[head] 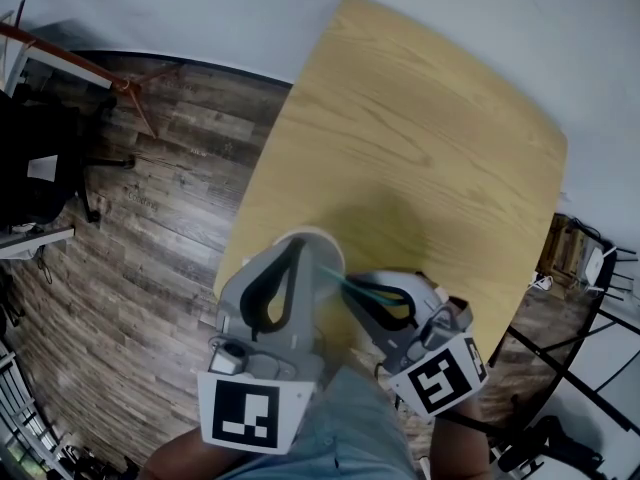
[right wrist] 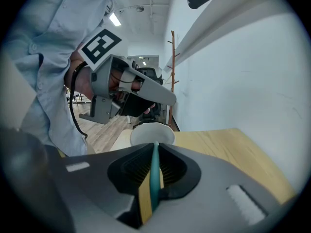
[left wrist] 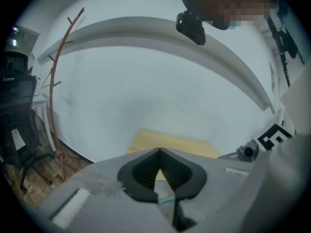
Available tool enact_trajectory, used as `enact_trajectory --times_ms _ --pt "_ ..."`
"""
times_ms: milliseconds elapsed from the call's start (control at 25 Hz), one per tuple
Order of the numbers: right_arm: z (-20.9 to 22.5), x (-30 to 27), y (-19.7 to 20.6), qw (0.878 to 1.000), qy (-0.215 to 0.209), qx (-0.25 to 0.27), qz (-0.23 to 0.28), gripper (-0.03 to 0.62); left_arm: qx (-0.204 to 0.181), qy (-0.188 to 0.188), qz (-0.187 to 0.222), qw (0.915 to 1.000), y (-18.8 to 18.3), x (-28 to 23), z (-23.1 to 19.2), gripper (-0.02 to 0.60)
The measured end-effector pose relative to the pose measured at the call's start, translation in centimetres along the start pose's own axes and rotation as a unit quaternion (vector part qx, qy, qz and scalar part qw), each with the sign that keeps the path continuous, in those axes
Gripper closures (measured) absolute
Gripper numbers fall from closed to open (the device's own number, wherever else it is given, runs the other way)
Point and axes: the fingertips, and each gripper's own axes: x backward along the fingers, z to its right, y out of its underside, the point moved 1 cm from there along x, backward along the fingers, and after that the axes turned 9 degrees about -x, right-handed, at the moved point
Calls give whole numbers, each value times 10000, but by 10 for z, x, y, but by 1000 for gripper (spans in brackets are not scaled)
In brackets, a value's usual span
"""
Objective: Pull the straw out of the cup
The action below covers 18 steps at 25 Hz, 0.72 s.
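Observation:
A white cup stands near the front left edge of the wooden table. A teal straw slants out of it towards my right gripper. In the right gripper view the straw runs up between the pads, and the right gripper is shut on it just short of the cup. My left gripper lies over the cup's rim with its tips together. The left gripper view shows the left gripper closed at the tips and a bit of straw below. Whether it grips the cup is unclear.
The table's left edge runs close beside the cup, with dark plank floor beyond it. A brown coat stand and a black office chair stand by the white wall. A person's light blue sleeve fills the right gripper view's left side.

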Motion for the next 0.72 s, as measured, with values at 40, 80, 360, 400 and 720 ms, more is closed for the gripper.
enact_trajectory --times_ms 40,80,360,400,720 --pt "-1 1 -1 10000 4 5 27 556 -15 -3 19 10000 -1 1 0 561" --pt "-2 1 -3 10000 18 1 58 556 -30 -5 43 10000 -2 3 0 561" --pt "-4 14 -18 9994 242 -14 266 556 -146 -48 220 9996 -16 16 2 561" --pt "-6 16 -20 9992 267 -13 302 556 -170 -58 253 9995 -19 19 2 561" --pt "-16 39 -46 9969 605 44 496 557 -426 -108 660 9969 -45 48 3 561"
